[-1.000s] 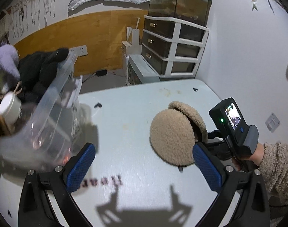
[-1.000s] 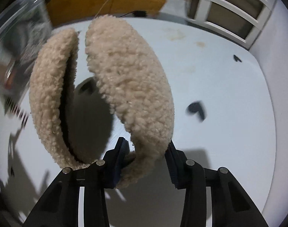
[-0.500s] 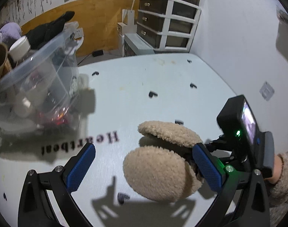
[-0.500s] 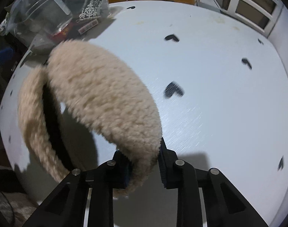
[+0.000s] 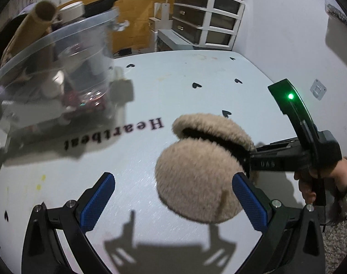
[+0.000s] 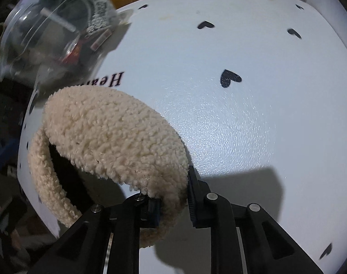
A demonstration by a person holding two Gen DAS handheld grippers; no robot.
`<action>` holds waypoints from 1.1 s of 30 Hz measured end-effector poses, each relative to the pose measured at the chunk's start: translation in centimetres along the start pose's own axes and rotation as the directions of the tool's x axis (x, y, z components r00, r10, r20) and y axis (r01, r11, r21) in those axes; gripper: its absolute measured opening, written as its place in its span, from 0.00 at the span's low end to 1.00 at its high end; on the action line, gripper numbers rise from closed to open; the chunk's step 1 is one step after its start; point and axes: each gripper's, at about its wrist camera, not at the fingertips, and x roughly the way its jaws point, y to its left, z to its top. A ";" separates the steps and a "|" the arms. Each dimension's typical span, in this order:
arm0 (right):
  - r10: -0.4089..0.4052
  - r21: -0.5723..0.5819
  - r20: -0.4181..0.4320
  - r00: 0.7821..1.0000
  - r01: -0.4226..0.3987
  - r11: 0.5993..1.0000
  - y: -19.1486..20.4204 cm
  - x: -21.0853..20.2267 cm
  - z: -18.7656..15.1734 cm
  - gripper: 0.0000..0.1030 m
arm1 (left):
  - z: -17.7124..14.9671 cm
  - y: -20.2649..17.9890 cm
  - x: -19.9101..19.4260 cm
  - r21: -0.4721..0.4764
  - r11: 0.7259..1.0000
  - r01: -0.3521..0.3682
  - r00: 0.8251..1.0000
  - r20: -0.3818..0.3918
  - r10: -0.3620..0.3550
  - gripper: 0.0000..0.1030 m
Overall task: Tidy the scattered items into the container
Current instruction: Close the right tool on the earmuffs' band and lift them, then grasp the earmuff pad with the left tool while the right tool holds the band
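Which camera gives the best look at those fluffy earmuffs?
The right wrist view: the earmuffs fill it, sharp, curly fleece clear, one cup between the closing jaws. The left wrist view shows both cups from outside, slightly blurred.

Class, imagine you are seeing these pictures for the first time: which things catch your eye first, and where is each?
The fluffy beige earmuffs stand out first, pinched at one edge by the right tool, whose jaws are closing on them above the white table. Next comes the clear plastic box at the table's far left, crammed with odds and ends, a cardboard tube poking out of the top. The left tool hangs open and empty nearby.
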 end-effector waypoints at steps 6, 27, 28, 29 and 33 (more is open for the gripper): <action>0.050 0.219 -0.036 0.998 -0.041 0.975 0.5 1.7 1.5 0.19 | -1.8 -0.7 -1.2 0.147 0.989 0.007 0.998 0.067 -0.017 1.00; 0.202 0.538 -0.079 0.976 -0.129 0.833 2.0 3.5 -0.9 0.19 | -4.5 3.7 2.8 0.088 0.969 0.231 0.969 -0.114 -0.220 0.70; 0.206 0.541 -0.080 0.975 -0.131 0.831 2.1 3.5 -0.9 0.19 | -4.4 3.8 2.9 0.067 0.964 0.259 0.960 -0.127 -0.249 0.70; 0.209 0.544 -0.081 0.975 -0.132 0.828 2.3 3.6 -0.9 0.19 | -4.3 3.9 2.9 0.044 0.957 0.286 0.951 -0.138 -0.278 0.70; 0.219 0.552 -0.086 0.972 -0.137 0.822 3.0 3.9 -1.1 0.19 | -4.2 3.9 3.2 -0.025 0.940 0.339 0.926 -0.169 -0.339 0.70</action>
